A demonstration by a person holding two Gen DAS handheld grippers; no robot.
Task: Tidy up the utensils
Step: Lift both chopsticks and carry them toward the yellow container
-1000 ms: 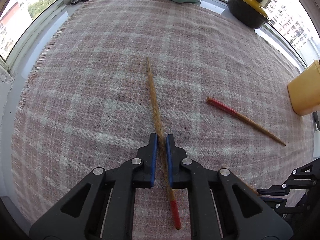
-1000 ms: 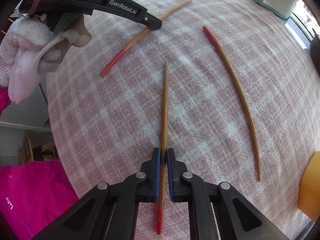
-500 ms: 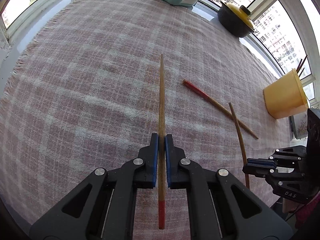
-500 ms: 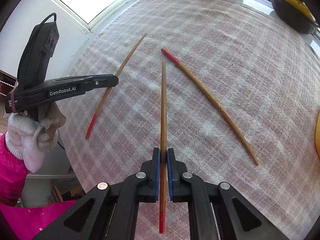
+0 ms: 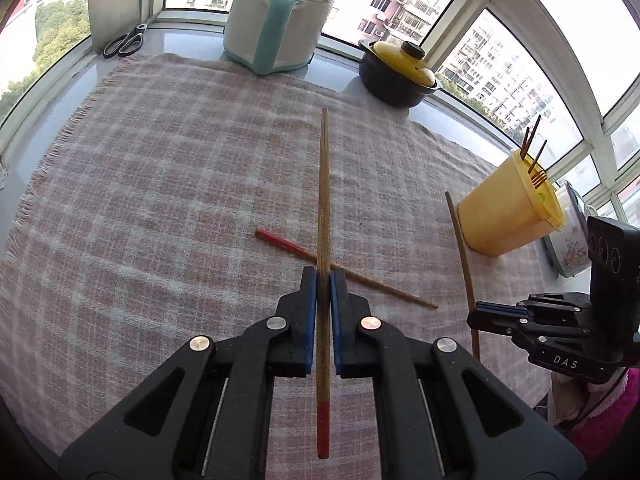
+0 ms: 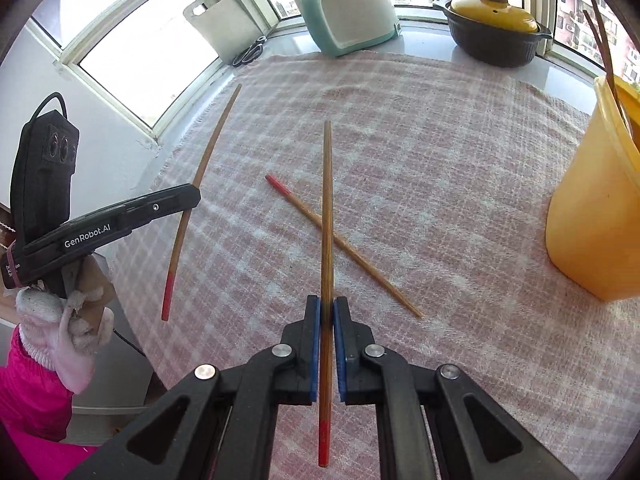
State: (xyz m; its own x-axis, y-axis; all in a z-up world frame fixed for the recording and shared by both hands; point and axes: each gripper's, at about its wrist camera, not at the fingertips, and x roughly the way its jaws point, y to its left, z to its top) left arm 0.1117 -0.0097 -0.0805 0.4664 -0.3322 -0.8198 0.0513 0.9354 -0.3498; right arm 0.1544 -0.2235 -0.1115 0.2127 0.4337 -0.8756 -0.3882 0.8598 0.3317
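The right gripper [image 6: 327,312], clamped on a red-ended wooden chopstick [image 6: 327,216] held lengthwise along its fingers, is placed nearer the yellow plastic holder cup [image 6: 600,216], seen ahead to its right, apparently upright, than the similarly loaded left gripper [image 5: 323,284].

Two red-tipped wooden chopsticks [image 5: 323,184] [image 6: 327,200] are held aloft; a third [image 5: 344,268] lies flat beside the yellow cup [image 5: 508,208].
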